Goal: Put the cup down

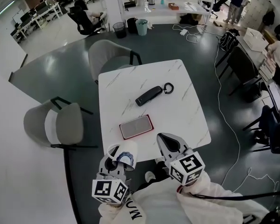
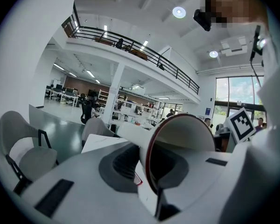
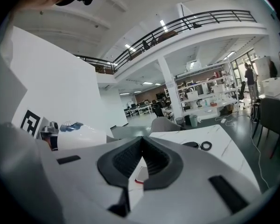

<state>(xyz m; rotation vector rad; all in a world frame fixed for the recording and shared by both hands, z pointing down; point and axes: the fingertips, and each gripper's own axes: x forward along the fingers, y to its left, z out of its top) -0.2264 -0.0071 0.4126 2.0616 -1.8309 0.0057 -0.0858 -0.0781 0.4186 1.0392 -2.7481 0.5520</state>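
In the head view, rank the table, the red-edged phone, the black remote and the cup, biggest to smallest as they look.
1. table
2. red-edged phone
3. cup and black remote look about alike; the cup is nearer the camera, so I won't rank them.

cup (image 1: 126, 158) base hidden inside left claw (image 1: 117, 157), phone (image 3: 141, 175) mostly behind right claw (image 3: 141, 142)

White cup (image 1: 126, 154) w/ blue print, sideways, clamped in left claw (image 1: 115, 161)
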